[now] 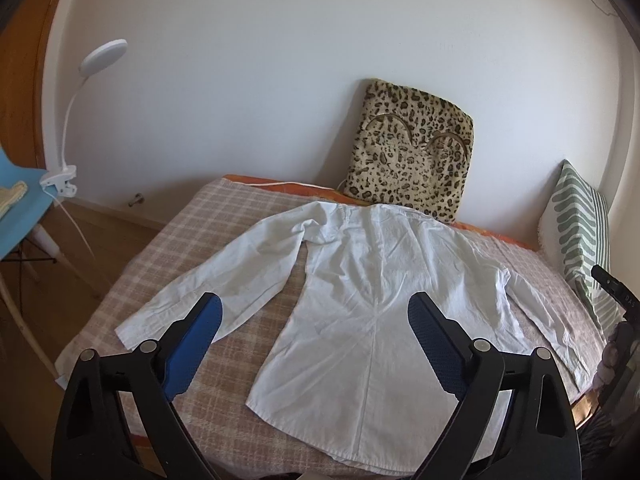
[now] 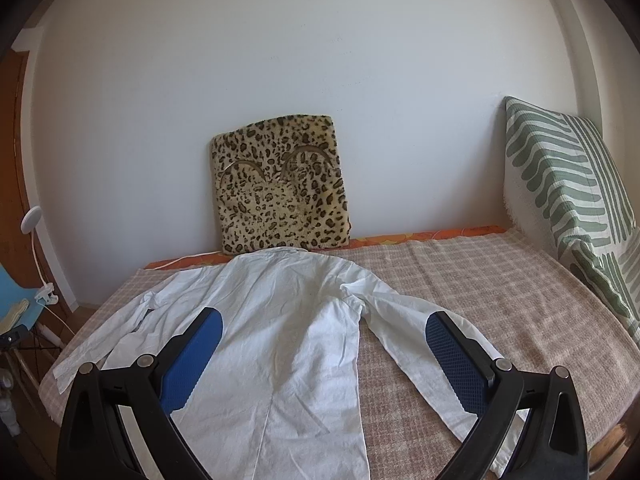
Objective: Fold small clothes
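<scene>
A: We log the pale blue-white long-sleeved cotton shirt [image 1: 360, 292] lying flat, back up, on the bed's pink-beige checked blanket [image 1: 224, 216], both sleeves spread outward, collar end touching the leopard-print cushion [image 1: 412, 152] propped against the wall.

B: Claw states?

A: We note the left claw [image 1: 314, 344] spread wide, above the shirt's lower body, nothing between its blue pads. The right claw [image 2: 322, 356] is likewise spread, empty, above the right sleeve and side.

B: A green-striped pillow [image 2: 568, 200] stands at the bed's right end.

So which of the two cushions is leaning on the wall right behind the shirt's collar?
The leopard-print cushion, upright against the back wall just behind the white shirt; the green-striped cushion stands off to the side.
</scene>
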